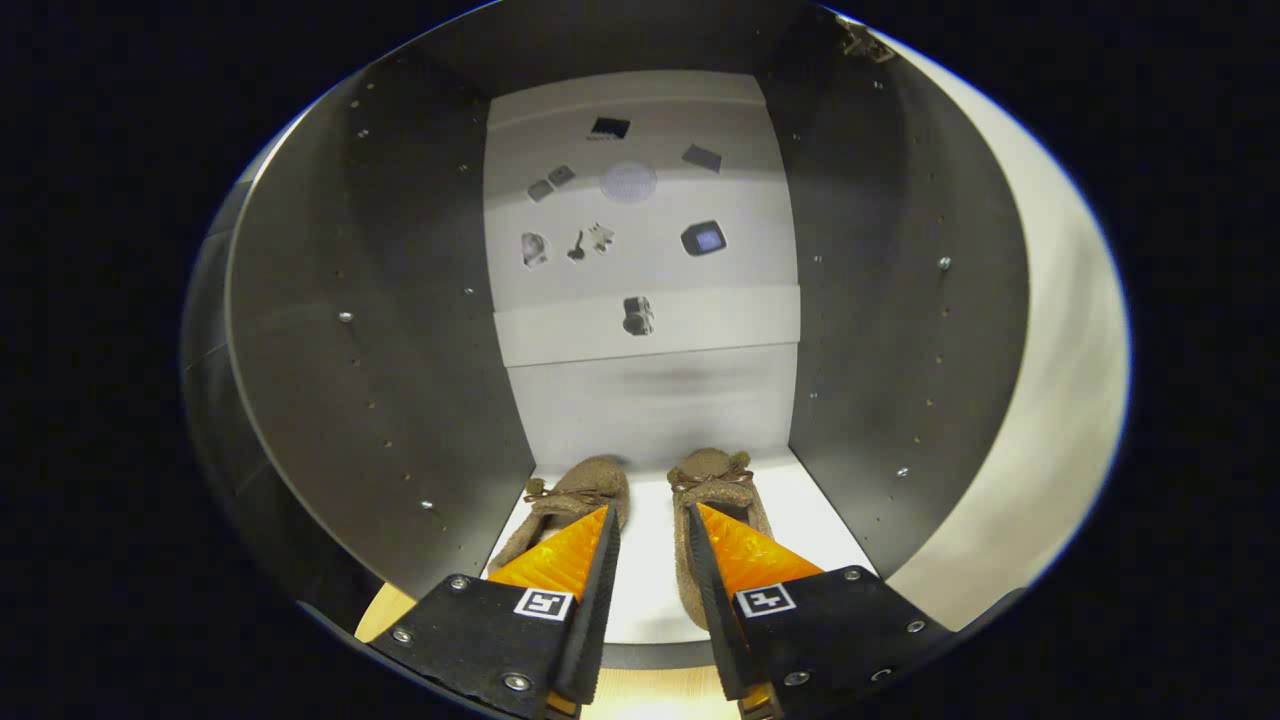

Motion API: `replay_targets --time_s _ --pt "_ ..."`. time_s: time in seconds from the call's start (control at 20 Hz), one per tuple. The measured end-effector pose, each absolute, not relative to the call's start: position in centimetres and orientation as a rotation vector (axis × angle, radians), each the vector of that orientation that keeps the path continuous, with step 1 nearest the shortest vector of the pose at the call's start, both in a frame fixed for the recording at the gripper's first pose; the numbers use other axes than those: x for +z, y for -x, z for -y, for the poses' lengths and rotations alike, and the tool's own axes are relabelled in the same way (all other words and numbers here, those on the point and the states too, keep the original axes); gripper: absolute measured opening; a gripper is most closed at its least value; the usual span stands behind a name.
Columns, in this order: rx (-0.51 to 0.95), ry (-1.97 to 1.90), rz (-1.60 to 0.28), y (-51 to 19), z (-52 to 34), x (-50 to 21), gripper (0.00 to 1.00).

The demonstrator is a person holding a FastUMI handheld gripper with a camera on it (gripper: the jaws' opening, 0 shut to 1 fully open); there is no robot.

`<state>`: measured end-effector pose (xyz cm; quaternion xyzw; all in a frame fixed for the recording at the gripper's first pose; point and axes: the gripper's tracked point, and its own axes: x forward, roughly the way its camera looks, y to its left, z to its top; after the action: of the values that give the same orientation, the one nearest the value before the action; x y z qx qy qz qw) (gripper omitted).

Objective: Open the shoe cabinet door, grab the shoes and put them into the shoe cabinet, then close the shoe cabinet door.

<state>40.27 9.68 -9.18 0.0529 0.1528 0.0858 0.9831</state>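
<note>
Your gripper point(650, 525) points into the open shoe cabinet point(900, 300), fingers apart with nothing between them. Two brown slippers point(590, 485) sit side by side on the white shelf point(650, 580), toes toward its back edge.

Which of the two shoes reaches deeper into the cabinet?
The right shoe: its toe lies slightly nearer the back wall than the left shoe. The open tool holds neither.

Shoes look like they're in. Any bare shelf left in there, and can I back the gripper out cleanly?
Bare shelf runs between the two shoes: left shoe, right shoe. A wider patch lies between the right shoe and the right cabinet wall. The left shoe crowds the left wall. The gripper is open, fingers over the shoes.
</note>
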Motion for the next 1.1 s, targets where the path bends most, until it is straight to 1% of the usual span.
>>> replay_targets --time_s 0.3,0.45,0.65,0.75,0.95,1.1 --pt "0.162 -0.093 -0.227 -34.7 -9.5 -5.4 0.48" --pt "0.161 -0.071 -0.192 -31.5 -9.5 -4.2 0.58" --pt "0.15 -0.056 -0.16 -27.1 -9.3 -3.1 0.73" --pt "0.149 -0.054 -0.138 -24.5 -9.0 -2.2 0.79" --pt "0.127 -0.059 -0.106 -20.0 -7.2 -0.9 0.83" --pt "0.083 -0.059 -0.079 -16.9 -5.0 0.0 0.84"
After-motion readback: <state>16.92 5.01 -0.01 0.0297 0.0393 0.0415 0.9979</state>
